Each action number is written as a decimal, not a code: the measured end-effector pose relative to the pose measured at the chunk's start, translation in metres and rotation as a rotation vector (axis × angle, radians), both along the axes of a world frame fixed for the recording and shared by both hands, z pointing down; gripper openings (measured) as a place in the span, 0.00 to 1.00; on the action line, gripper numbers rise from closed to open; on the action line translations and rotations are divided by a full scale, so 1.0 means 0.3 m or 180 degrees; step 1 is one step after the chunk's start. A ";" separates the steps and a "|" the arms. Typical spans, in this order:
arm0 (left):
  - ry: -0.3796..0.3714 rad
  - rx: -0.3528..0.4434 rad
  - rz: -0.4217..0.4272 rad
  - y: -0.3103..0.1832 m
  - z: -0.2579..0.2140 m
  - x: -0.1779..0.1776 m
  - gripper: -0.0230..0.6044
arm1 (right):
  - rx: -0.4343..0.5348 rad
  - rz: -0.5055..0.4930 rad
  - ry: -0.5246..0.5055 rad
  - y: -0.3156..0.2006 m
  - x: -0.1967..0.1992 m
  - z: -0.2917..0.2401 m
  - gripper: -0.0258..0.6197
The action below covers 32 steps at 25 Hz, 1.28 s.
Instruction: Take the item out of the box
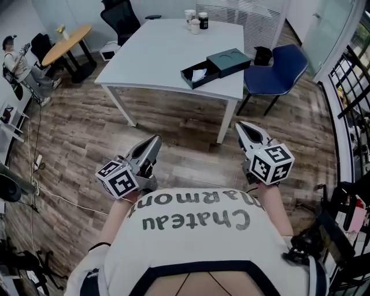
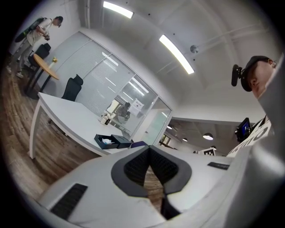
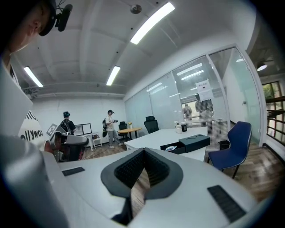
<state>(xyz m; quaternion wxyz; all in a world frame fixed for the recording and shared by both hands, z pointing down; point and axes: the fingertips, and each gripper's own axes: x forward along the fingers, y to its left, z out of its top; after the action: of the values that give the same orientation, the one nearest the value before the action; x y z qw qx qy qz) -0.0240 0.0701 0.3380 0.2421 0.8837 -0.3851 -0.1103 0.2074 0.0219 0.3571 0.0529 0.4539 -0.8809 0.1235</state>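
Note:
A dark box (image 1: 199, 74) lies open near the front right corner of the white table (image 1: 156, 55), with a white item (image 1: 198, 74) in its tray and its dark sleeve (image 1: 229, 60) beside it. Both grippers hang over the wooden floor, well short of the table, close to the person's chest. My left gripper (image 1: 156, 139) is shut with nothing in it, and its jaws point toward the table. My right gripper (image 1: 239, 125) is shut and empty too. The box (image 2: 109, 141) shows far off in the left gripper view, and the box (image 3: 185, 143) is also distant in the right gripper view.
A blue chair (image 1: 277, 69) stands at the table's right end. Cups (image 1: 195, 22) sit at the table's far edge. A black office chair (image 1: 121, 17), a round wooden table (image 1: 66, 43) and a seated person (image 1: 14, 60) are at the back left. Cables lie on the floor at the left.

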 end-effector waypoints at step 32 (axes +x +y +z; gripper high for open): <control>-0.0055 -0.0023 0.0120 -0.649 -0.022 -0.318 0.03 | -0.0229 0.0256 -0.0061 -0.580 -0.289 0.039 0.04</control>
<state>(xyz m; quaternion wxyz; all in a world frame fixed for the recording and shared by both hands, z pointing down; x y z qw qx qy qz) -0.1193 -0.1247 0.3315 0.2439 0.8909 -0.3708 -0.0966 0.1207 -0.1522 0.3688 0.0558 0.4855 -0.8574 0.1614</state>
